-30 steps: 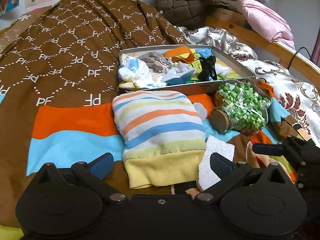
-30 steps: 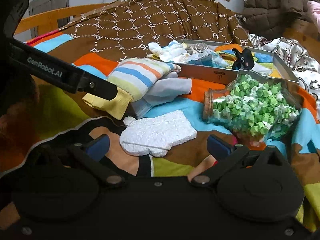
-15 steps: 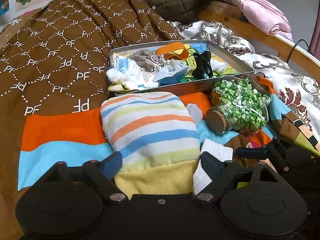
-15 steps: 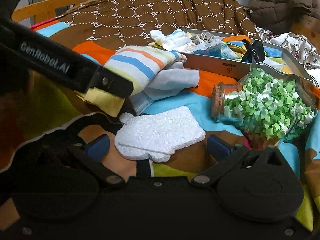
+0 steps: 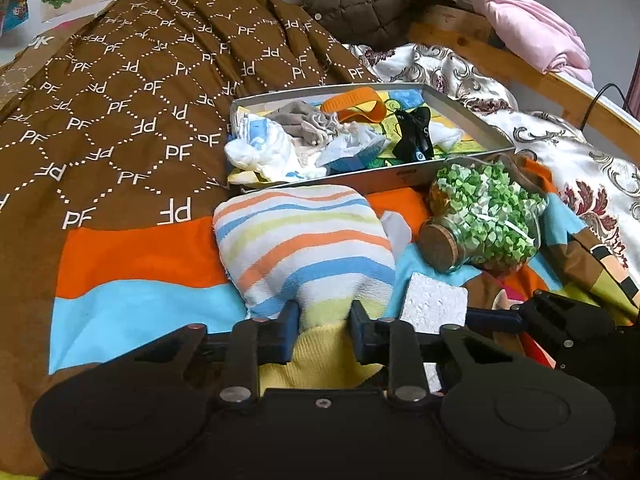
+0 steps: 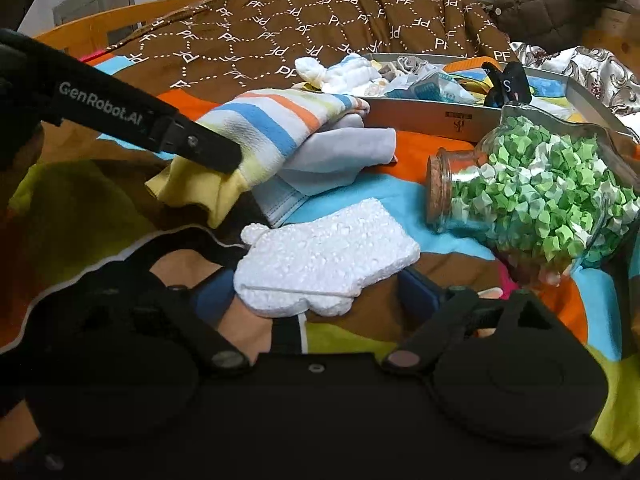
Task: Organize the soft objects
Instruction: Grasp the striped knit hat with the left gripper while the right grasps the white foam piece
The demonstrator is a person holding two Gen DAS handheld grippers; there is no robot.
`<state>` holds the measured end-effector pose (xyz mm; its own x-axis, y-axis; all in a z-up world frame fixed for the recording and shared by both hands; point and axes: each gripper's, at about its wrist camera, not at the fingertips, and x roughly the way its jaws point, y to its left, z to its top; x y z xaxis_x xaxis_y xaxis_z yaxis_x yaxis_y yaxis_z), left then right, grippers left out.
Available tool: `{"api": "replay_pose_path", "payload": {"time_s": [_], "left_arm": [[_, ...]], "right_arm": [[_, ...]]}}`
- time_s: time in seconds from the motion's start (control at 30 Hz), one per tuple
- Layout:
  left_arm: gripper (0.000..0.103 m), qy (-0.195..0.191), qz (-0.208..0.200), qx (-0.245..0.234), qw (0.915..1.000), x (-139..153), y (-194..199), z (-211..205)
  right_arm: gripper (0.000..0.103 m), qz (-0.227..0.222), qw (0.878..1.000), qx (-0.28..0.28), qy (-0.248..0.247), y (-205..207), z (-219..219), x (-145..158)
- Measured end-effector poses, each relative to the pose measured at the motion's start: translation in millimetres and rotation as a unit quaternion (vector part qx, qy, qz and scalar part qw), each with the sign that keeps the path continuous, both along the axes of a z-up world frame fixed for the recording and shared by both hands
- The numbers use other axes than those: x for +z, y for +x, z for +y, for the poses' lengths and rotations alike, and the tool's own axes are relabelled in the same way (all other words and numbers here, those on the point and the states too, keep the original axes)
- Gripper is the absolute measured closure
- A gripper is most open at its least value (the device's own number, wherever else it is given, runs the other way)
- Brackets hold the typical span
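A striped towel-like cloth [image 5: 304,240] with a yellow cuff lies on the bedspread in front of the metal tray [image 5: 400,178]. My left gripper [image 5: 324,322] is closing, and its pads pinch the yellow cuff. The right wrist view shows one of its fingers [image 6: 208,152] pressing into that cuff of the striped cloth [image 6: 272,128]. A white foam piece [image 6: 328,264] lies flat between the jaws of my right gripper [image 6: 316,296]. Those jaws are closing, with a gap left on the right side. The left wrist view shows the foam piece [image 5: 434,300] beside the cuff.
The tray [image 6: 420,114] holds several small cloths, an orange band and a black clip. A corked glass jar [image 6: 540,192] of green paper stars lies on its side right of the foam. A pale blue-grey cloth [image 6: 340,156] sits under the striped one. A brown quilt rises behind.
My left jaws came together from wide apart onto the yellow cuff. My right jaws narrowed around the foam piece and edged closer to it.
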<state>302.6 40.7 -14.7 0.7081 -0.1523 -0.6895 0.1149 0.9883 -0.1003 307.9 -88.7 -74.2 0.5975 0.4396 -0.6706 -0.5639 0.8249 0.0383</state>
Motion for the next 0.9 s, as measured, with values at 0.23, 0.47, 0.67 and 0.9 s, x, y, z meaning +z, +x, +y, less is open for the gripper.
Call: {"api": "replay_pose_path", "payload": {"time_s": [0.23,0.47,0.67,0.9], "left_arm": [[0.088,-0.006,-0.006,0.012,0.9999,8,-13,4],[0.088,-0.013,-0.013,0.025,0.9995,18,-23,8],[0.087,-0.021,-0.001,0.019,0.9996,21,-28,12],[0.085,-0.017,-0.003,0.013,0.9998,27,-37,13]], "right_arm": [[0.044,-0.007,1.0,-0.007,0.003,-10,-7,7],[0.045,-0.013,1.0,-0.005,0.009,-19,-13,15],[0.045,-0.011,1.0,-0.005,0.007,-24,-14,19],[0.045,-0.008,1.0,-0.005,0.002,-31,-11,24]]}}
